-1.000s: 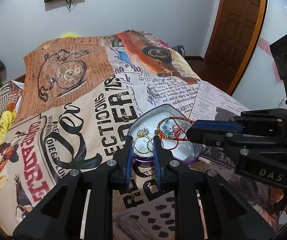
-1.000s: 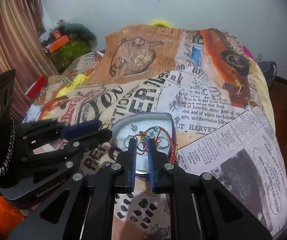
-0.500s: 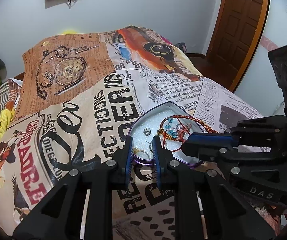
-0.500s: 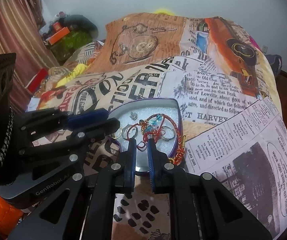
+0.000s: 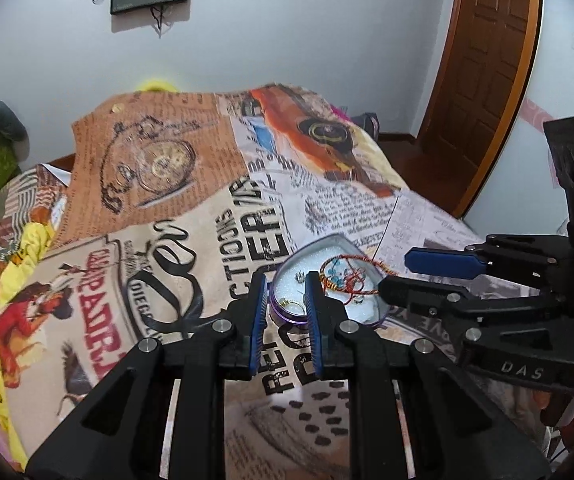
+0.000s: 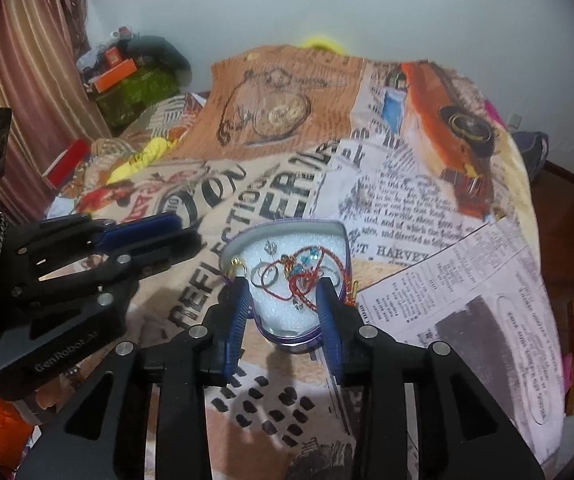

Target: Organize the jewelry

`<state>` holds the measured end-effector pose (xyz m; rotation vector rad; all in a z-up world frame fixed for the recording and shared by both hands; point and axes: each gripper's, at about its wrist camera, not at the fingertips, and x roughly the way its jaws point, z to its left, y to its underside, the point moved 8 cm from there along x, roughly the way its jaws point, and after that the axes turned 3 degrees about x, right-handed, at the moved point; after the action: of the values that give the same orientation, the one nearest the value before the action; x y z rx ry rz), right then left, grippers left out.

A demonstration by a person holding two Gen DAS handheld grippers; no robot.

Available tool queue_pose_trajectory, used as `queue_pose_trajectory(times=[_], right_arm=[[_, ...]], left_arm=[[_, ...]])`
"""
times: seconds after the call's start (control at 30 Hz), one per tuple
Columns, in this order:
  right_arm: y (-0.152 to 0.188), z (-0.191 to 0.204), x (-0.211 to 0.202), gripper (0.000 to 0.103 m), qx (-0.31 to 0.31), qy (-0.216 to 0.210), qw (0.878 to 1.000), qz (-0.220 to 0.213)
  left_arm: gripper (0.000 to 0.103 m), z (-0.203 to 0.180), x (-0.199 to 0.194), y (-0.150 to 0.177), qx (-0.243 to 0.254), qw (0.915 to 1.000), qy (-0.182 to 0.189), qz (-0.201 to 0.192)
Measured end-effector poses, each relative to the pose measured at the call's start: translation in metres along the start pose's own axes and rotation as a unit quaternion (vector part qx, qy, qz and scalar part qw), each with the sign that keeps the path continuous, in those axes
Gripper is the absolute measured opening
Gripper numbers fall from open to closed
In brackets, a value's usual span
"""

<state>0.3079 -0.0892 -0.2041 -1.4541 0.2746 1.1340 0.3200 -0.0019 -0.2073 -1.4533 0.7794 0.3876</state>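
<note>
A heart-shaped purple tin [image 6: 339,230] with white foam lies on the bed; it also shows in the left wrist view [image 5: 329,240]. Inside lie a red thread bracelet with blue beads [image 6: 303,270], silver rings [image 6: 267,276], a small stud [image 6: 269,246] and a gold ring [image 5: 289,303] at the near left rim. My left gripper [image 5: 285,284] is open and empty, held back just short of the tin's near rim. My right gripper [image 6: 283,294] is open wide over the tin's near end, empty, with the bracelet lying between its fingers.
The bed is covered by a newspaper-print sheet [image 6: 407,208]. Clutter and a striped curtain [image 6: 27,80] stand at the far left. A brown door [image 5: 487,60] is at the right. The right gripper's body [image 5: 527,300] is close beside the left one.
The gold ring has left my left gripper and now lies in the tin; that gripper has pulled back. My right gripper has opened wide, letting go of the red bracelet.
</note>
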Motion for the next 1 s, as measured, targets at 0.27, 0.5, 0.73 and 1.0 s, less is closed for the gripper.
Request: queue_pose_trajectory(times=[0.27,0.5,0.73,1.0], right_arm=[[-0.017,0.016,-0.065,0.031,-0.013,0.021,0.997,-0.068],[-0.033,0.037,-0.156,0.031,-0.026,0.04,0.983,-0.176],[-0.027,0.065,-0.259,0.032,-0.035,0.049,0.949,-0.31],[0.0,0.085,-0.314,0.079,-0.023,0.093,0.911,-0.4]], left_arm=[[0.018,-0.009,-0.07,-0.022,0.003,0.998,-0.012,-0.062],[0.019,-0.029,-0.161,-0.042,0.008,0.9876,-0.021,-0.155],[0.032,-0.056,-0.251,-0.044,0.026,0.9627,-0.047,-0.265],[0.092,-0.064,-0.29,-0.021,0.006,0.9448,-0.09,-0.315]])
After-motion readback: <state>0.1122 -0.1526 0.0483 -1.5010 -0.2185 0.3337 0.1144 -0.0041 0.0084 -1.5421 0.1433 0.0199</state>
